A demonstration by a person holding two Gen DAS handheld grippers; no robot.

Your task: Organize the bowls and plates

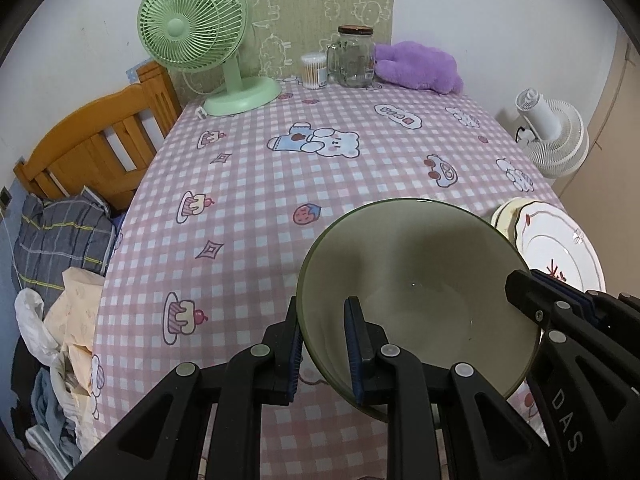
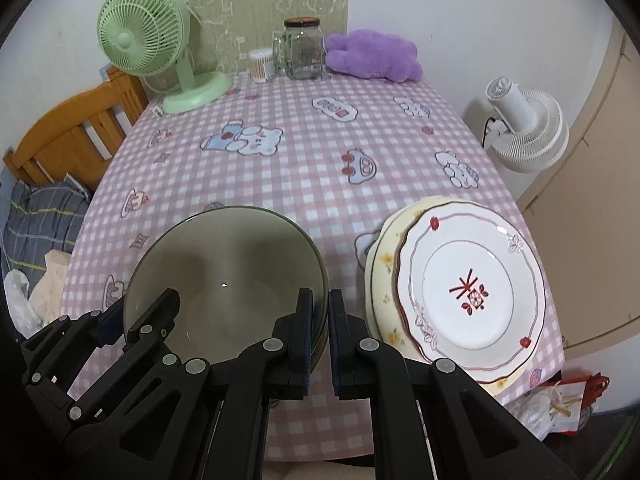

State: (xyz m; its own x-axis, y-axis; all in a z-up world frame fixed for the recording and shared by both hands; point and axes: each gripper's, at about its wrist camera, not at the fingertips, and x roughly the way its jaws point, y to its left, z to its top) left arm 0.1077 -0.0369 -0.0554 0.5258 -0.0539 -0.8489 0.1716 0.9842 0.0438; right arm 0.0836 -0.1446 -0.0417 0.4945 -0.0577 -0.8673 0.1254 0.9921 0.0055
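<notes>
A dark green glass bowl [image 1: 416, 280] sits at the near side of the checked table; it also shows in the right wrist view [image 2: 224, 276]. My left gripper [image 1: 326, 344] straddles its left rim, one finger inside and one outside, with a gap around the rim. My right gripper [image 2: 320, 320] is clamped on the bowl's right rim, and it shows in the left wrist view [image 1: 548, 300]. My left gripper also shows in the right wrist view [image 2: 136, 312]. A white plate [image 2: 468, 288] with a red mark lies on a yellow plate [image 2: 380, 264] to the right.
A green fan [image 1: 192, 24], a glass jar [image 1: 354, 56], a cotton swab tub [image 1: 314, 70] and a purple plush [image 1: 416, 66] stand at the table's far edge. A wooden bed frame [image 1: 92, 148] with clothes lies left. A white fan [image 2: 524, 128] stands right.
</notes>
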